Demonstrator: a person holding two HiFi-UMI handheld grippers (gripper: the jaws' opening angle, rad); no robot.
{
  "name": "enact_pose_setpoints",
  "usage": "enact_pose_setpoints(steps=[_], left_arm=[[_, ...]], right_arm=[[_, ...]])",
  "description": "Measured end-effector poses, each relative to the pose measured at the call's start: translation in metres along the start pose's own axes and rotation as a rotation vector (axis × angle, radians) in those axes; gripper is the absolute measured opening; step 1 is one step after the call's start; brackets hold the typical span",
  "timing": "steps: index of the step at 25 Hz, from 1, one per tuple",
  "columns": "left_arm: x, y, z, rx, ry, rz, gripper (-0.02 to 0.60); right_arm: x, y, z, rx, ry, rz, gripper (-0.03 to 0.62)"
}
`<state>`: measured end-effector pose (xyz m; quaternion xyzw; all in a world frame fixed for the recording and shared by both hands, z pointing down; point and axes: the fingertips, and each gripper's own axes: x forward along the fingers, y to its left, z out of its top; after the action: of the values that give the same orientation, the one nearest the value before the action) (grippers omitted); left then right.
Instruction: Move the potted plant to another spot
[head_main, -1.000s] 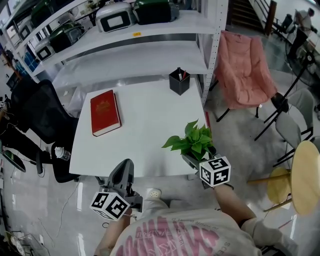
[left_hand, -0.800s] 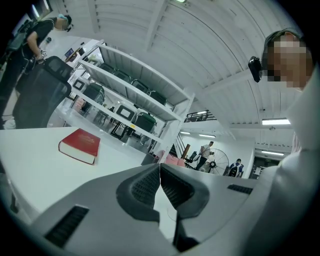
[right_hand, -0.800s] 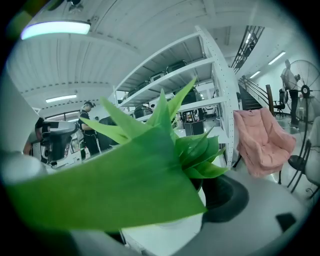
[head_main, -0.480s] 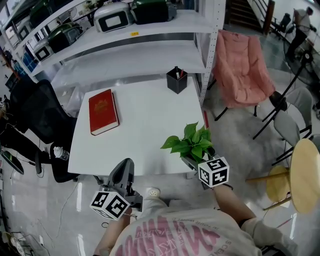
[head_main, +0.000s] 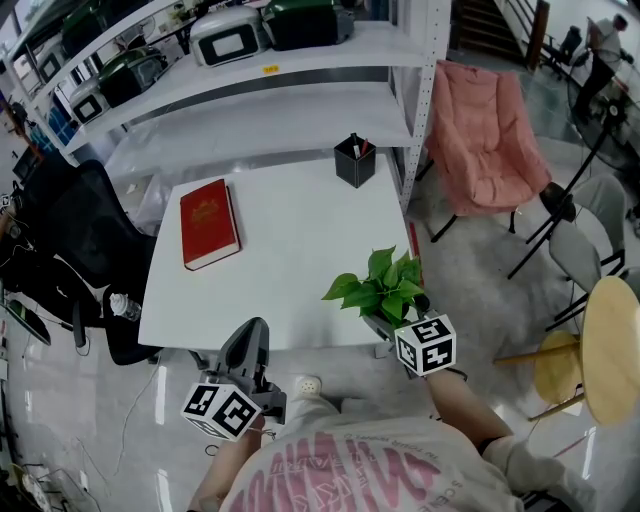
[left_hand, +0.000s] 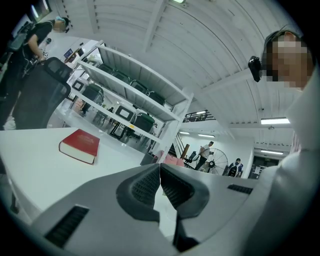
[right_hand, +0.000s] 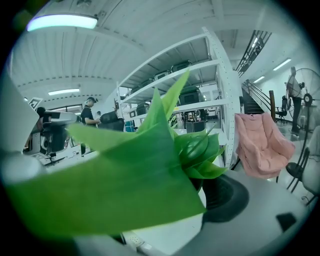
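Note:
The potted plant (head_main: 385, 284), with broad green leaves over a dark pot, is at the near right corner of the white table (head_main: 290, 250). My right gripper (head_main: 392, 318) reaches in from the near side, and its jaws stand wide around the pot. In the right gripper view the leaves (right_hand: 150, 165) fill most of the picture. The right pad (right_hand: 226, 198) lies against the dark pot (right_hand: 201, 184), and the left pad is hidden. My left gripper (head_main: 255, 328) is held level at the table's near edge, shut and empty, and its pads (left_hand: 145, 186) meet in the left gripper view.
A red book (head_main: 208, 224) lies at the table's far left and a black pen holder (head_main: 355, 161) at the far right corner. Metal shelving (head_main: 300, 60) stands behind the table. To the right is a pink chair (head_main: 485, 140), and to the left a black office chair (head_main: 70, 225).

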<state>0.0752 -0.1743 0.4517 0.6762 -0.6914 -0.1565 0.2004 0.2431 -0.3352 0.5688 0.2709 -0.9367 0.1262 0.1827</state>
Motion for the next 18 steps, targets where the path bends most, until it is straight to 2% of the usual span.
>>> enact_pose_setpoints(steps=[18], left_arm=[[-0.0085,0.0058,-0.0064,-0.006,0.021,0.006,0.025]], right_arm=[[0.0000,0.0016,-0.0008,-0.007,-0.002,-0.018,0.517]])
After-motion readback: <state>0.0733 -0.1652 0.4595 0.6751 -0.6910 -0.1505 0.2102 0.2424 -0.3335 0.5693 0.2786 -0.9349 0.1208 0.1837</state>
